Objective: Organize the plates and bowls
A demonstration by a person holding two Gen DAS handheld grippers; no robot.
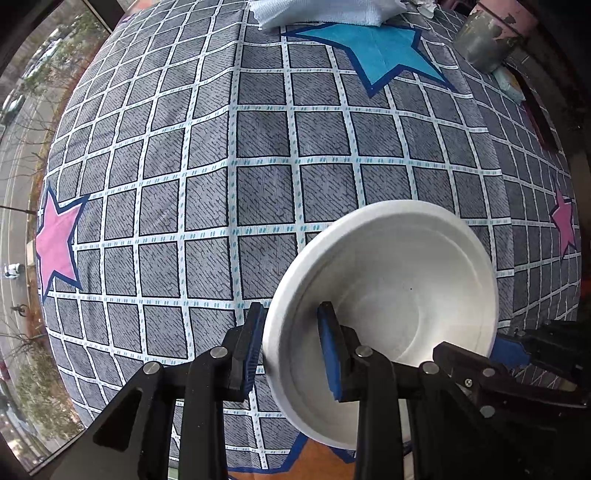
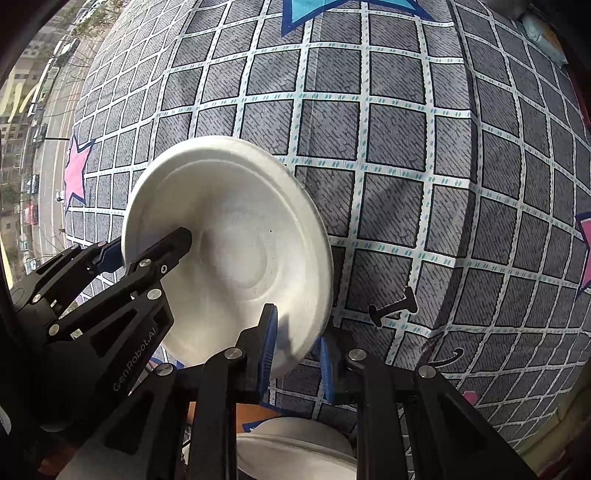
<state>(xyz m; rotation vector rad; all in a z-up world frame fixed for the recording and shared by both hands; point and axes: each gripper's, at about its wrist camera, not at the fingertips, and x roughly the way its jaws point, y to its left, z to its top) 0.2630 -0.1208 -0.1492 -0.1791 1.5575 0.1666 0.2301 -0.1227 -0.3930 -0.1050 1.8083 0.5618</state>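
Note:
A white paper bowl (image 1: pixel 391 295) is held tilted above the checked cloth; both grippers straddle its rim. My left gripper (image 1: pixel 291 350) has one finger outside the rim and one inside, with a gap between the pads and the rim. In the right wrist view the same bowl (image 2: pixel 236 251) shows, with my right gripper (image 2: pixel 295 358) around its near rim and the left gripper (image 2: pixel 151 251) at its far left edge. Another white dish (image 2: pixel 295 446) lies below my right gripper, partly hidden.
The table is covered by a grey checked cloth (image 1: pixel 258 166) with a blue star (image 1: pixel 376 51) and pink stars (image 1: pixel 55 243). A white towel (image 1: pixel 325 11) and a grey cup (image 1: pixel 484 37) sit at the far edge. A window lies to the left.

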